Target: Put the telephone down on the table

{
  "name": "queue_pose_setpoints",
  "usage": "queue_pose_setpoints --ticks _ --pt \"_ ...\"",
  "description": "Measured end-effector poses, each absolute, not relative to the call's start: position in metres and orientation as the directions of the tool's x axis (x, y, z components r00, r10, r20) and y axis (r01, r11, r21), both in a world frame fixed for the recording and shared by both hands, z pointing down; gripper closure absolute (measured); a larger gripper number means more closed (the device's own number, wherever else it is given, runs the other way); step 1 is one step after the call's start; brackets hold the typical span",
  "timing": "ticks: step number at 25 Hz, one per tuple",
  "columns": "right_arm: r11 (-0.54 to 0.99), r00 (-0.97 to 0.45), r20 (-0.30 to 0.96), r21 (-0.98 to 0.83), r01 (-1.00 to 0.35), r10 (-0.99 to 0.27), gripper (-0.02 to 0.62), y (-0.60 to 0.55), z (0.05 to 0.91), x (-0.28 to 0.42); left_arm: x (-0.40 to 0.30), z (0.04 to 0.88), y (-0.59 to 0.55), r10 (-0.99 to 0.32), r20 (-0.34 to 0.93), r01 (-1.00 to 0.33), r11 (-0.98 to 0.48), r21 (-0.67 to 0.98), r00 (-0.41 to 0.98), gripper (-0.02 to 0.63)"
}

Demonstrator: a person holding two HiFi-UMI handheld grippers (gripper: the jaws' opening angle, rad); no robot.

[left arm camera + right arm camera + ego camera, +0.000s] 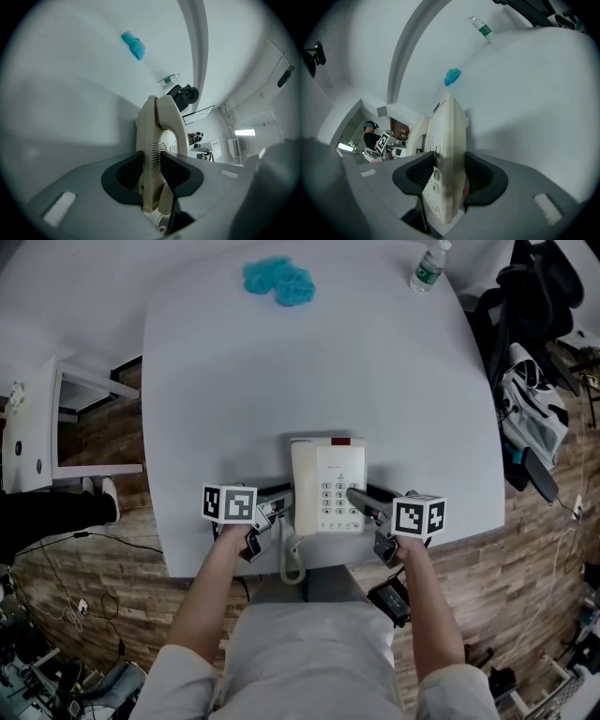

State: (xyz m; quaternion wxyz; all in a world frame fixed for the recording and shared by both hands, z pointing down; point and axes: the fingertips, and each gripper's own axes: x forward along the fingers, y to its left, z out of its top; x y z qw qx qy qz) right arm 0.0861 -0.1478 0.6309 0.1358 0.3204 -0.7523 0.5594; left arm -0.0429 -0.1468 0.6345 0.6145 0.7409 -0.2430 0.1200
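Note:
A cream push-button telephone [326,486] with a red lamp and a coiled cord sits at the near edge of the white table [281,362]. My left gripper [281,507] is shut on its left side, by the handset. My right gripper [361,502] is shut on its right side, next to the keypad. In the left gripper view the dark pads press on both faces of the telephone [157,140]. The right gripper view shows the same clamp on the telephone [447,140]. The cord hangs down past the table's front edge. Whether the base touches the tabletop I cannot tell.
A crumpled blue cloth [279,279] lies at the far middle of the table, and a plastic water bottle [429,266] stands at the far right corner. A chair with bags [530,409] is at the right. A white cabinet [37,427] stands at the left.

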Motion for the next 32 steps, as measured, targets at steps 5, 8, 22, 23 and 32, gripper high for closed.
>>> queue_pose_setpoints --ticks 5,8,22,23,32 --pt "0.182 -0.765 0.552 -0.758 -0.626 -0.332 0.380 -0.150 0.632 0.084 -0.043 0.637 -0.148 -0.221 0.474 -0.507 -0.123 0.853 0.852 0.472" --pt "0.195 -0.764 0.553 -0.753 -0.629 -0.331 0.380 -0.150 0.632 0.084 -0.043 0.637 -0.147 -0.223 0.469 -0.502 -0.120 0.857 0.854 0.472" --pt "0.197 -0.764 0.534 -0.757 -0.623 -0.363 0.379 -0.150 0.639 0.085 -0.042 0.638 -0.148 -0.232 0.472 -0.509 -0.138 0.850 0.851 0.469" --pt "0.197 -0.763 0.535 -0.756 -0.624 -0.362 0.377 -0.151 0.640 0.085 -0.043 0.638 -0.148 -0.232 0.473 -0.511 -0.141 0.848 0.850 0.469" --pt "0.207 -0.753 0.546 -0.742 -0.638 -0.367 0.377 -0.150 0.644 0.086 -0.043 0.640 -0.148 -0.238 0.480 -0.520 -0.151 0.841 0.844 0.465"
